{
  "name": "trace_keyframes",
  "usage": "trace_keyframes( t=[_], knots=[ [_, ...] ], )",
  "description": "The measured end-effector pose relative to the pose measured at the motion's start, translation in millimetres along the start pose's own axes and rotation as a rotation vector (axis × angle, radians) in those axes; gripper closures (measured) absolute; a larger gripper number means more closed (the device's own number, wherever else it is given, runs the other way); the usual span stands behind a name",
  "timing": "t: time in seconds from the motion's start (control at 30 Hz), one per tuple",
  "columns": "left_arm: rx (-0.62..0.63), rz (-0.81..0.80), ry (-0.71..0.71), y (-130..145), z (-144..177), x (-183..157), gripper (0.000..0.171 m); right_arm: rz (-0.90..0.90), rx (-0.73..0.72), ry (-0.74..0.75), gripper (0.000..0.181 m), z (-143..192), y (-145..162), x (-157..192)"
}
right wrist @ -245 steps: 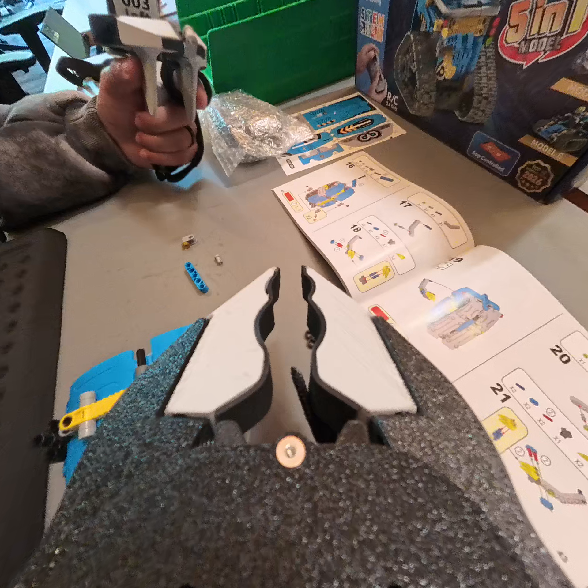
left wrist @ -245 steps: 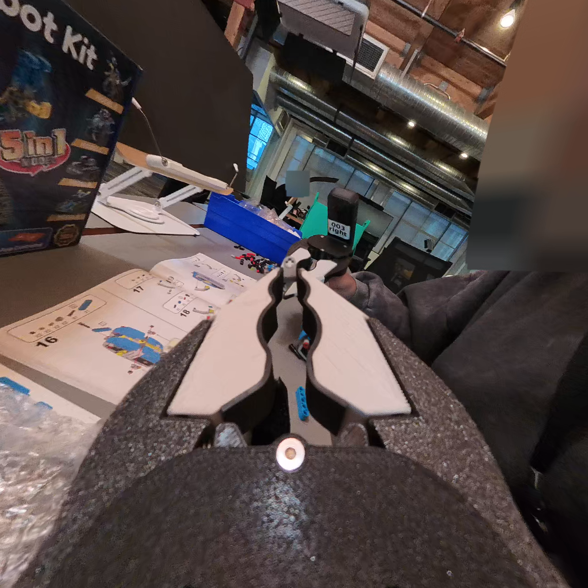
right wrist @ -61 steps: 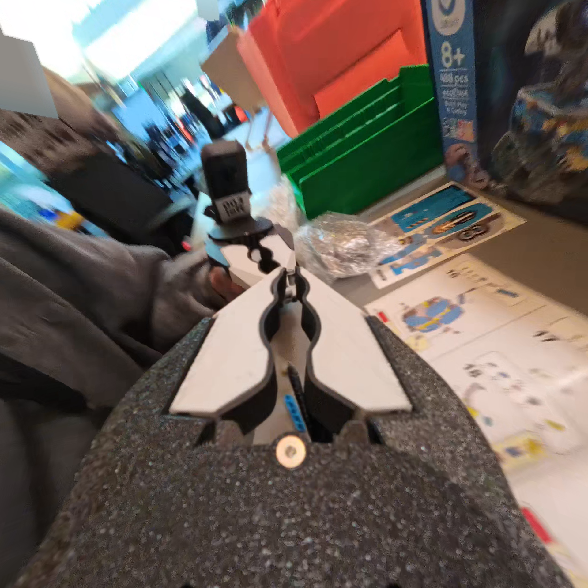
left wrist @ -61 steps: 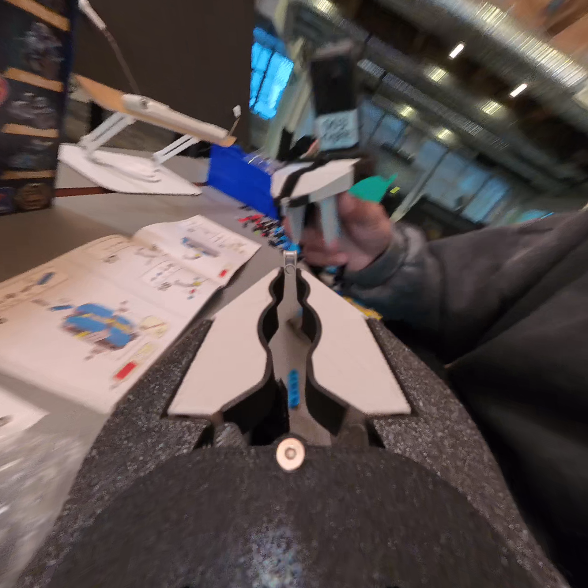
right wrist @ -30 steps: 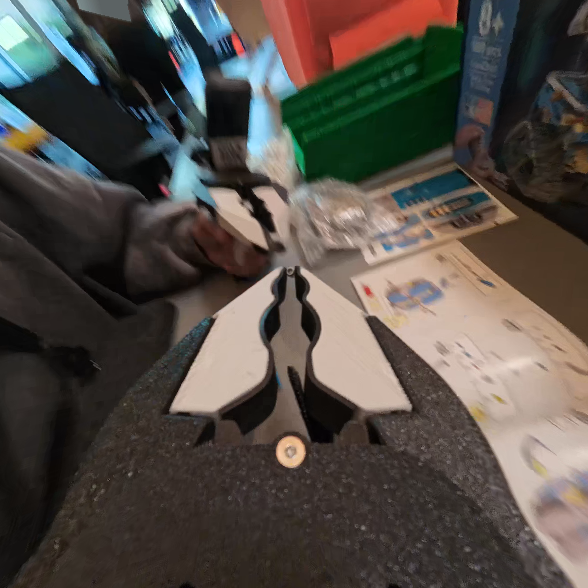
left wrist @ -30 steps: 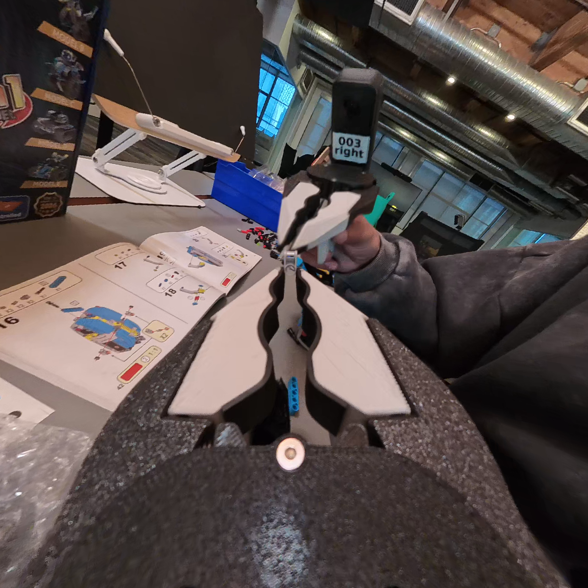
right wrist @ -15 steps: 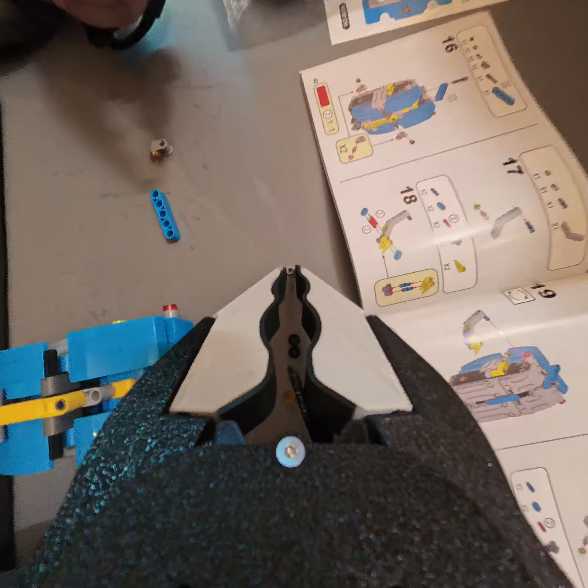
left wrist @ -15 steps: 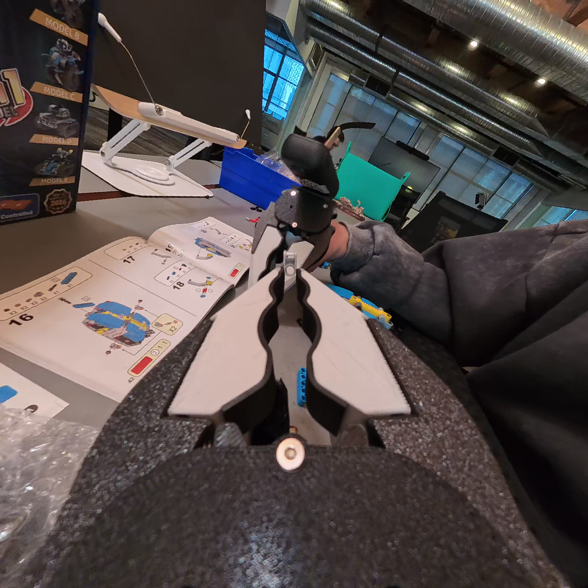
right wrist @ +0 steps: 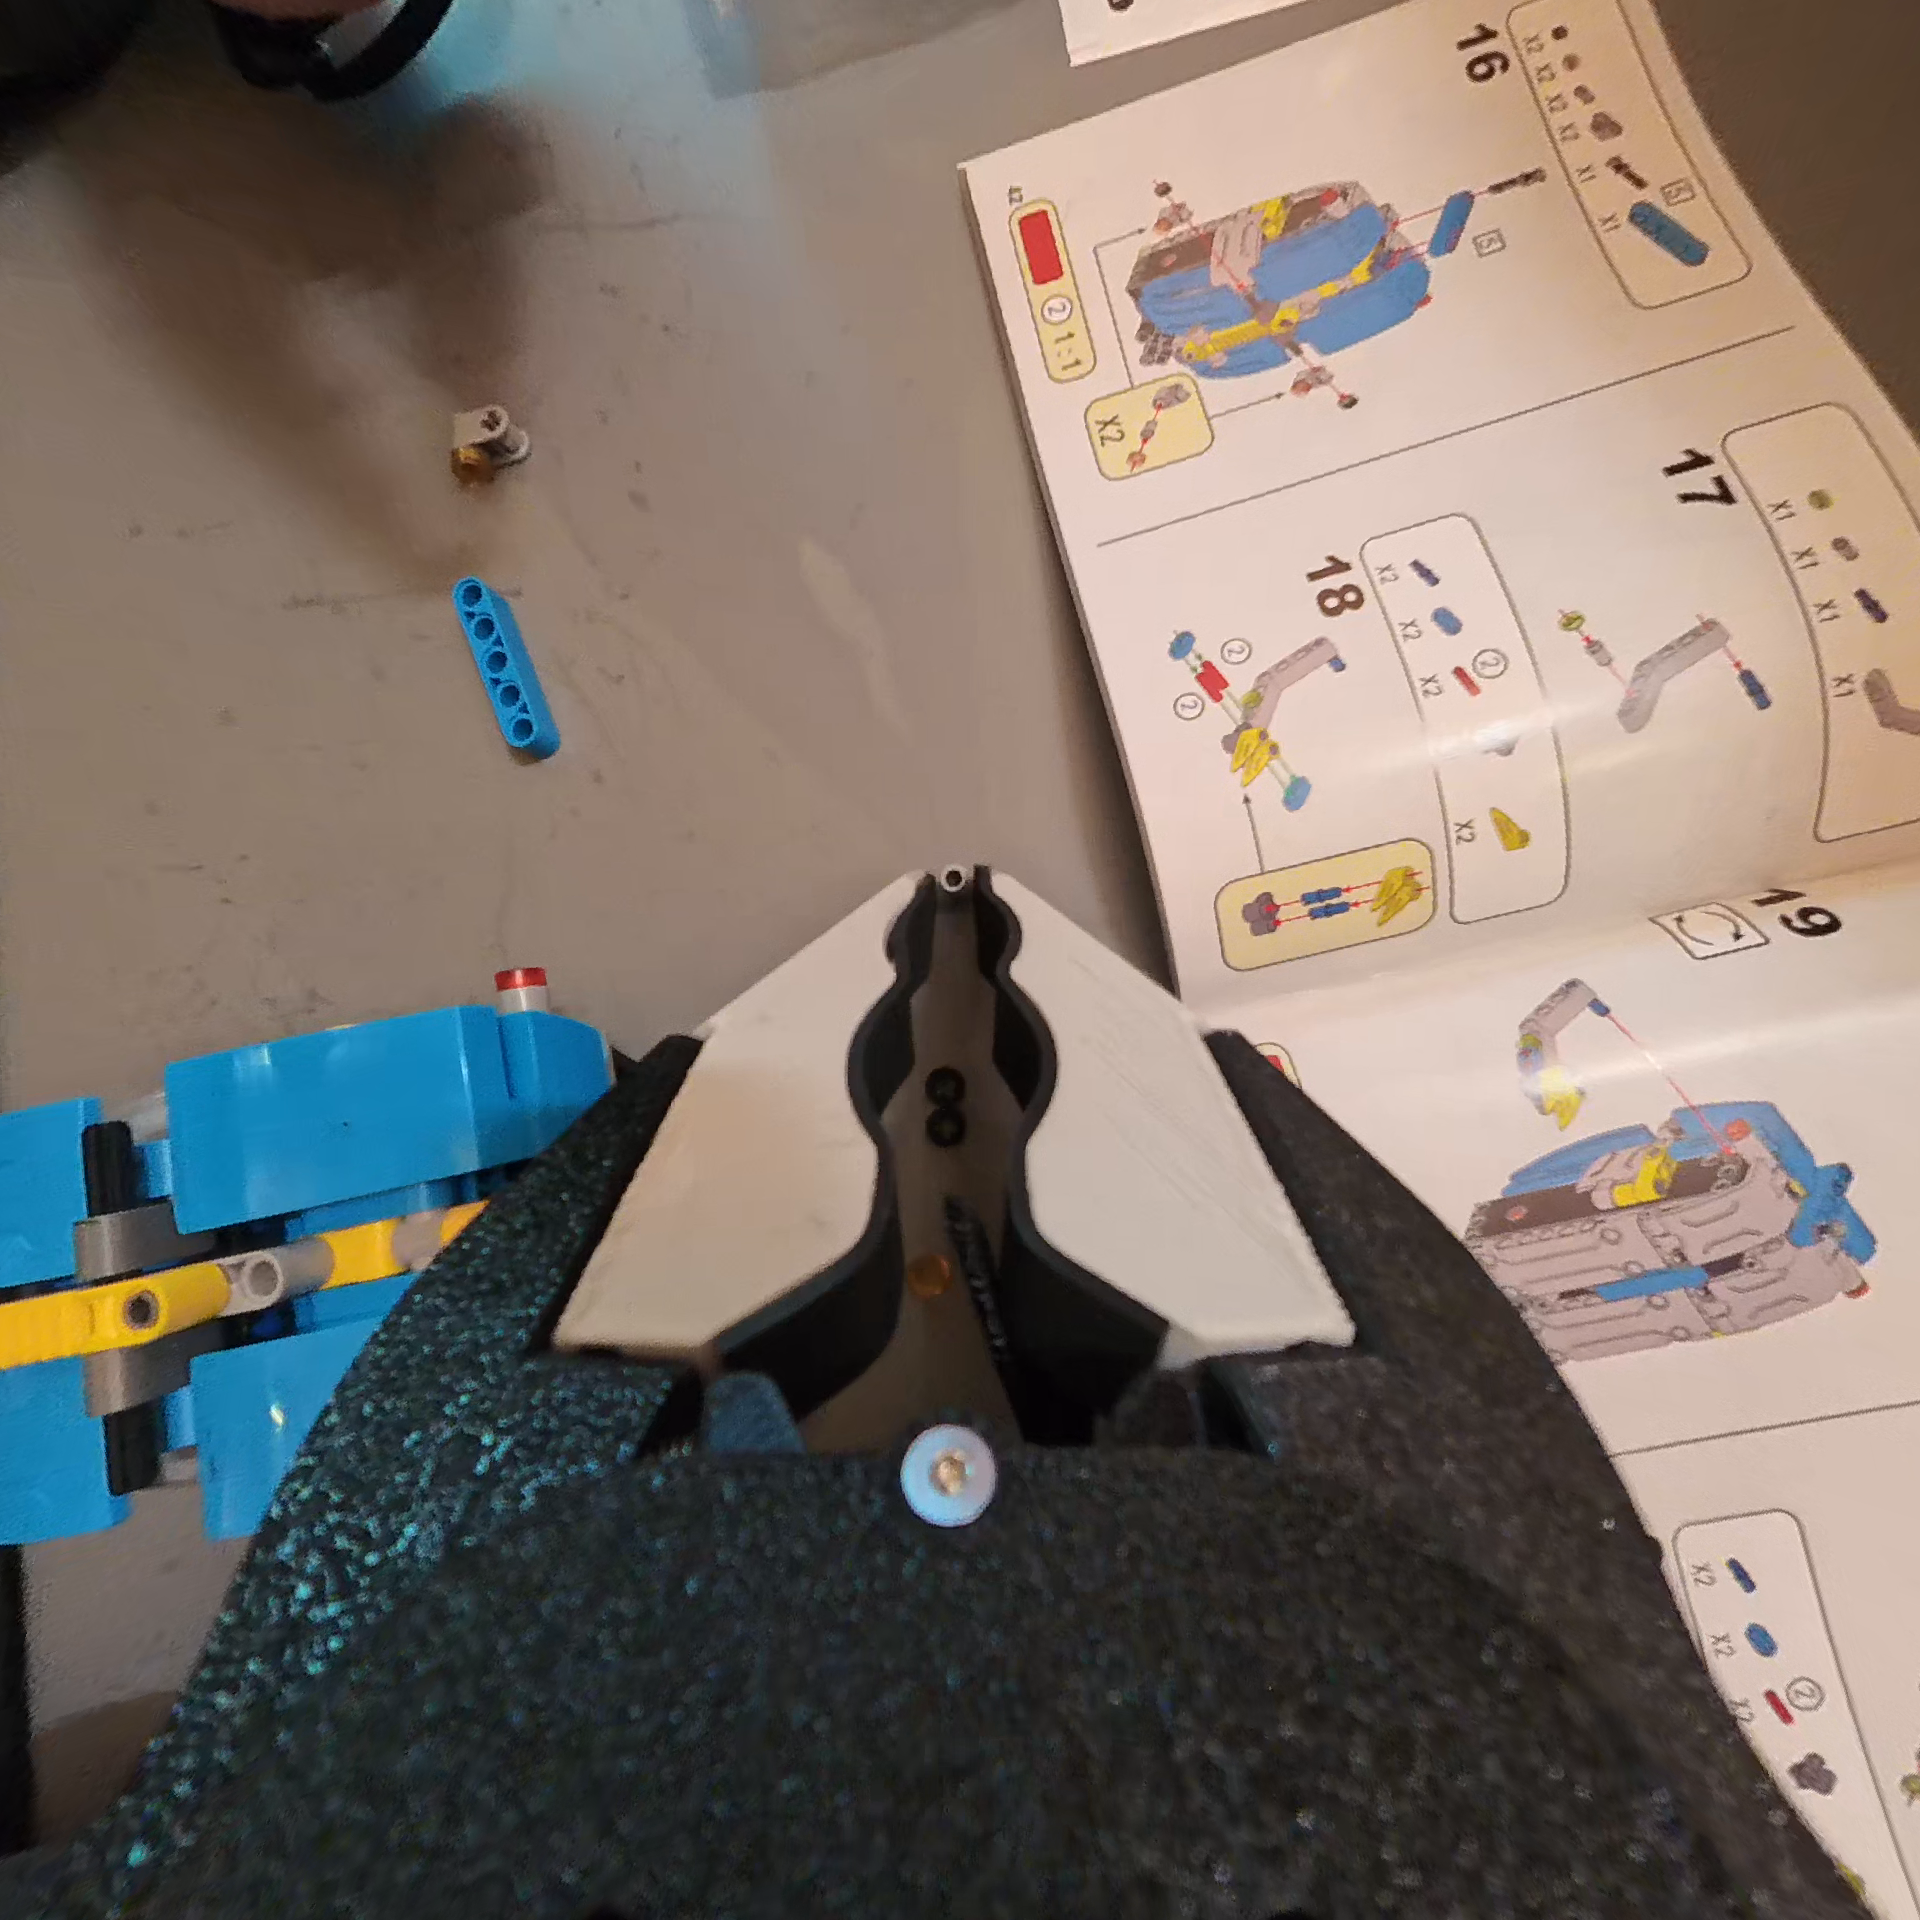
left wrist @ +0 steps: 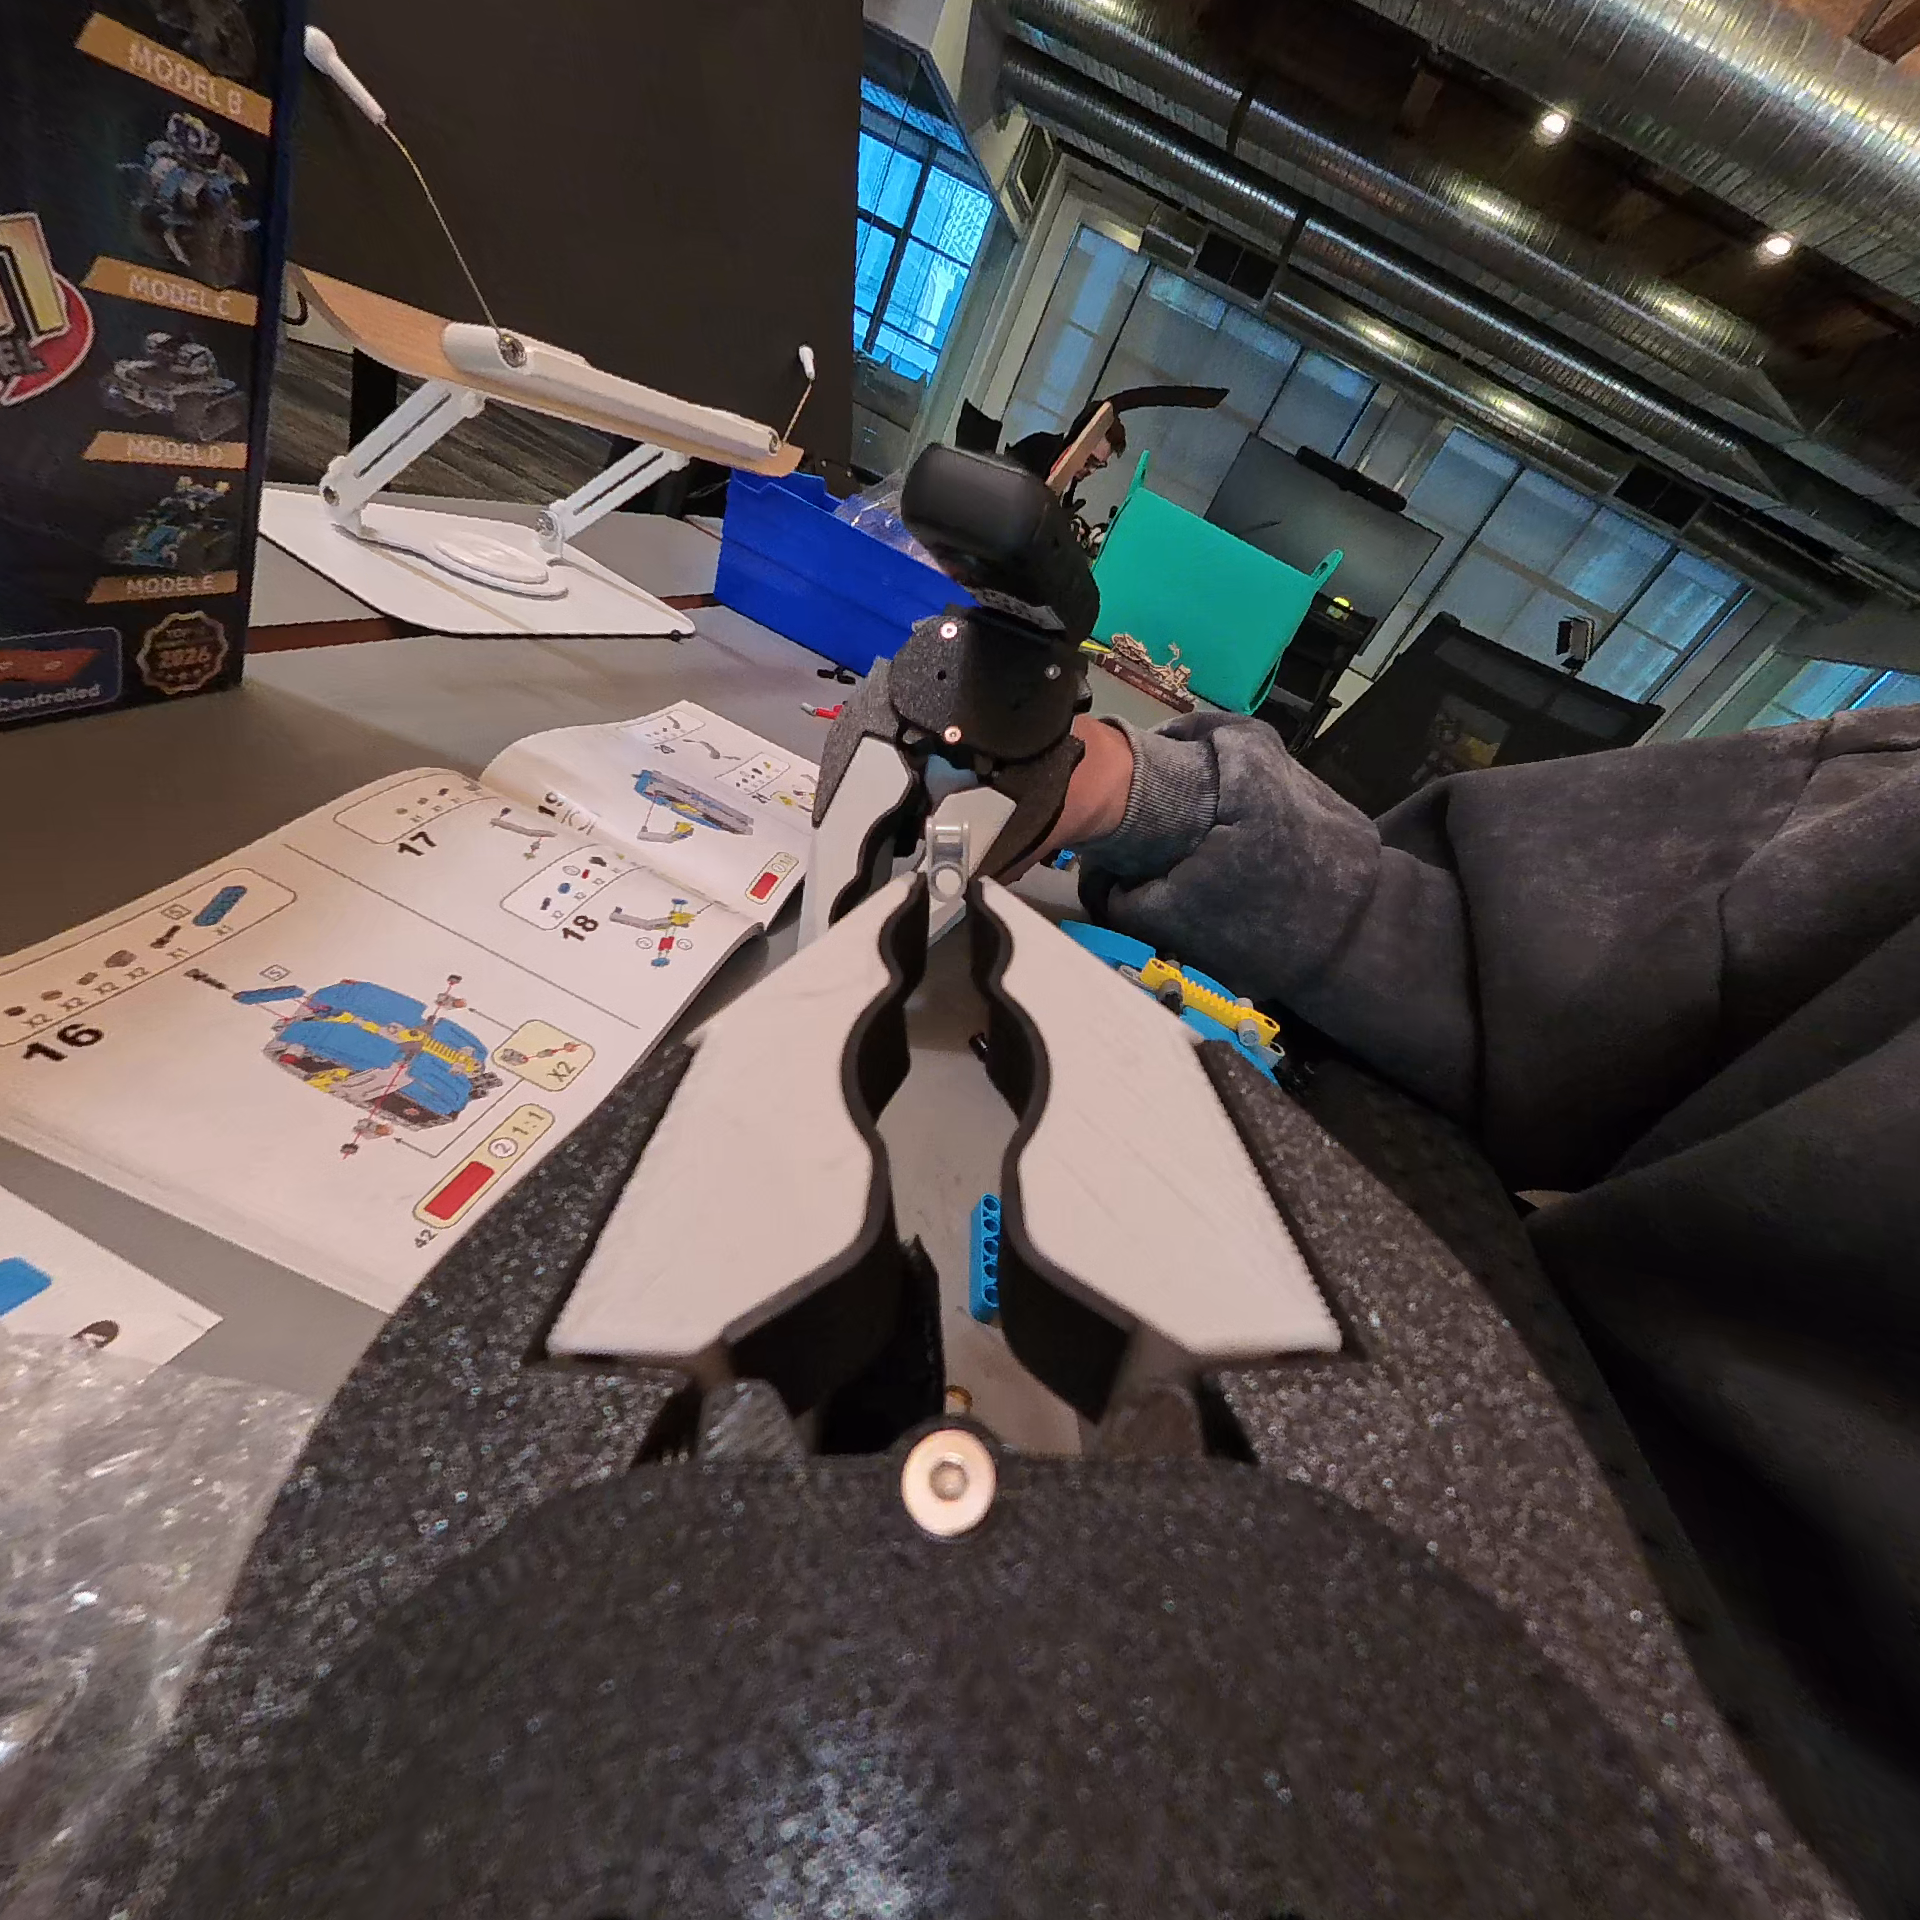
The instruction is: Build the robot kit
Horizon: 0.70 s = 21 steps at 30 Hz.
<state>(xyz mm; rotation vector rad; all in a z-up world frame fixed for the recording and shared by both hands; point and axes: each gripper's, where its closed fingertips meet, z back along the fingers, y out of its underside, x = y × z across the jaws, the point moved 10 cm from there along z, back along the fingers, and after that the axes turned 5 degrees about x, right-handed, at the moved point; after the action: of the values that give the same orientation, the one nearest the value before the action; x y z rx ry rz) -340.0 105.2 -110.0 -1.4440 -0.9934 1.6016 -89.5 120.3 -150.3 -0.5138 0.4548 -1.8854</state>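
Observation:
My left gripper (left wrist: pixel 943 896) is shut on a small grey connector piece (left wrist: pixel 948 844) and holds it above the grey table. My right gripper (right wrist: pixel 954 885) is shut on a tiny grey tube-like pin (right wrist: pixel 954 879) and points straight down at the table; it also shows in the left wrist view (left wrist: pixel 935 748), just beyond the left tips. A blue holed beam (right wrist: pixel 506 665) and a small grey-and-gold connector (right wrist: pixel 486 442) lie loose on the table left of the right gripper. A blue and yellow brick model (right wrist: pixel 312 1174) sits at the lower left.
An open instruction booklet (right wrist: pixel 1455 623) lies on the right. Two black pins (right wrist: pixel 943 1107) lie under the right gripper. A kit box (left wrist: pixel 114 364), a white stand (left wrist: pixel 499 416), a blue bin (left wrist: pixel 821 571) and a plastic bag (left wrist: pixel 104 1507) surround the work area. A grey sleeve (left wrist: pixel 1403 935) is at the right.
The right gripper, open and empty 8 s ago, is now shut on a tiny pin. It has tipped from facing the left gripper to pointing down at the table. The left gripper stays shut.

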Motion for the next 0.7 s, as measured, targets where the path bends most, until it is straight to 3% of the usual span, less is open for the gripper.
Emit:
trace_keyframes(
  t=[0.47, 0.53, 0.63, 0.7],
  knots=[
    [0.000, 0.011, 0.011, 0.3, -0.6, 0.3, 0.165, 0.011, -0.046, 0.014, 0.176, 3.4, -4.6, 0.8],
    [-0.025, 0.050, 0.050, -0.6, 0.5, 0.6, 0.165, 0.021, -0.161, -0.006, 0.177, 14.4, -15.5, 5.5],
    [-0.131, 0.195, 0.194, -3.1, 3.7, 1.7, 0.166, 0.058, -0.465, -0.099, 0.177, 40.4, -47.6, 28.9],
    [-0.236, 0.350, 0.333, -3.2, 5.9, 4.3, 0.166, 0.177, -0.648, -0.044, 0.177, 54.1, -69.1, 53.0]
  ],
)
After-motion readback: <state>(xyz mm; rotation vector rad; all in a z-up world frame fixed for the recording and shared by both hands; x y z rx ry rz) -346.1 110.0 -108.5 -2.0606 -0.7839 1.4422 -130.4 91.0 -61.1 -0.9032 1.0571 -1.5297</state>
